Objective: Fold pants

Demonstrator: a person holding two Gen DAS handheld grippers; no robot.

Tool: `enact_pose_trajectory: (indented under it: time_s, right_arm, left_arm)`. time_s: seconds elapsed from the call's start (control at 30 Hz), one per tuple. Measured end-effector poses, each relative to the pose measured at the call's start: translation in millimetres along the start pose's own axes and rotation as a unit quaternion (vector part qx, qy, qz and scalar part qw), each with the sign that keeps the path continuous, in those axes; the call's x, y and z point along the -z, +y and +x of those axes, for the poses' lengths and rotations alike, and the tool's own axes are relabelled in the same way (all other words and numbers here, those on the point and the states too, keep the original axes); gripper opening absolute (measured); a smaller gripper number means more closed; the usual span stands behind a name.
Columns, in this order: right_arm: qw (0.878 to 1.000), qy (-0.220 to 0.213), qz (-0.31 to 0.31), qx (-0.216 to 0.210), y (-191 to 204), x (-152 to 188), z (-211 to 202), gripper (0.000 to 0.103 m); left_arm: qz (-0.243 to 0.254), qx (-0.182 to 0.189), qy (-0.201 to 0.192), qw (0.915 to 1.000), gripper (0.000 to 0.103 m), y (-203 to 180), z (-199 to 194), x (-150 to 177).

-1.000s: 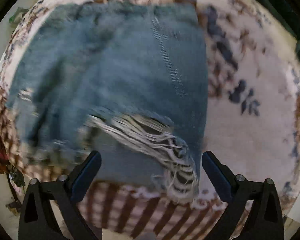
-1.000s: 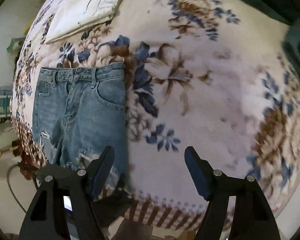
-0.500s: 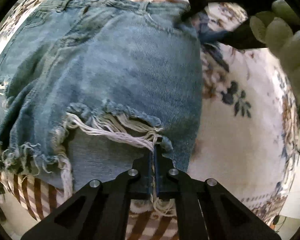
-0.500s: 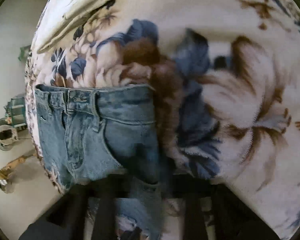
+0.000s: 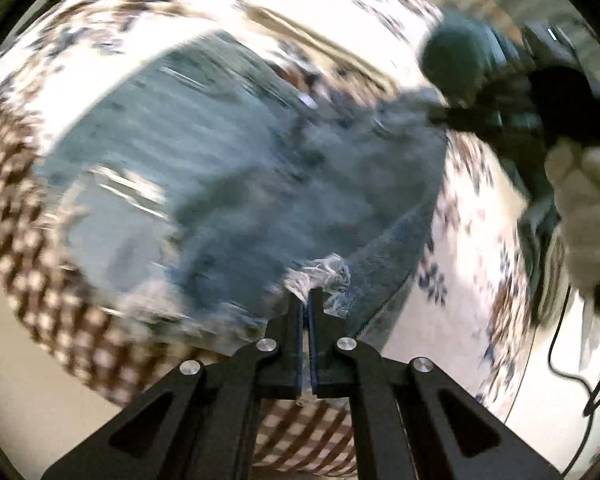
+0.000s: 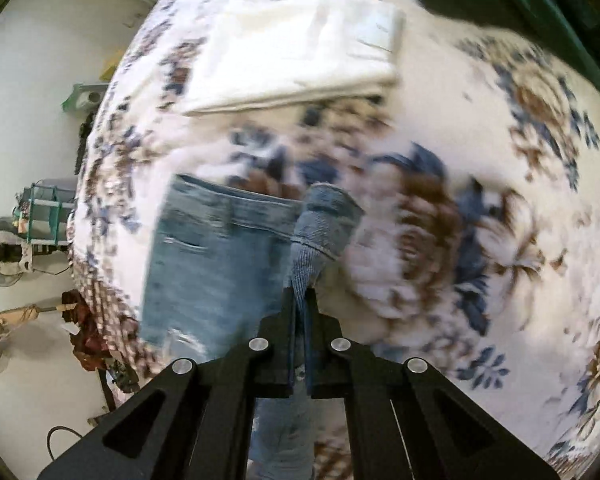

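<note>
On the floral blanket [image 6: 440, 92], faded frayed denim shorts [image 6: 216, 264], hem in left tool [image 5: 305, 300], waistband in right tool [image 6: 299, 300].

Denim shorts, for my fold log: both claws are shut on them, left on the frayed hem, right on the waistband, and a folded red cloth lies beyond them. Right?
Not quite: the folded cloth is cream-white in the right wrist view. The left claw and right claw grips on the denim shorts stand.
</note>
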State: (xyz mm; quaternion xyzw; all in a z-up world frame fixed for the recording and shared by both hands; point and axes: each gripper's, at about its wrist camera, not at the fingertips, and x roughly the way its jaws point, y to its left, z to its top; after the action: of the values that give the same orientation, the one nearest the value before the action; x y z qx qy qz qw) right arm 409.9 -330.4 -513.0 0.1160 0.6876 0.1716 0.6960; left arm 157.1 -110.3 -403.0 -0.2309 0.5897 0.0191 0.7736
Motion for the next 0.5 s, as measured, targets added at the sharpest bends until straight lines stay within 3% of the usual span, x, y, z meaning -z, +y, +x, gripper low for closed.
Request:
enact_pose_trajectory:
  time_s: [0.1,0.27,0.4,0.5]
  right_arm:
    - [1.0,-0.001,-0.027,0.005,48,-13,1,0.003]
    - [0.997,0.012,-0.075,0.022,129,-40,41,0.003]
    - [0.992,0.038,-0.111,0.045,180,-60,103,0.003]
    - [0.987,0.059,-0.132,0.068,196,-65,151,0.003]
  left_arm:
    - [-0.047,-0.004,-0.027,0.9985,0.0,32,-21,-23]
    - [-0.096,-0.028,-0.073,0.9922,0.0,80,-35,-53]
    - [-0.127,-0.054,-0.092,0.9861,0.0,131,-33,-70]
    - [-0.159,-0.073,-0.085,0.9809,0.0,173,-20,-72]
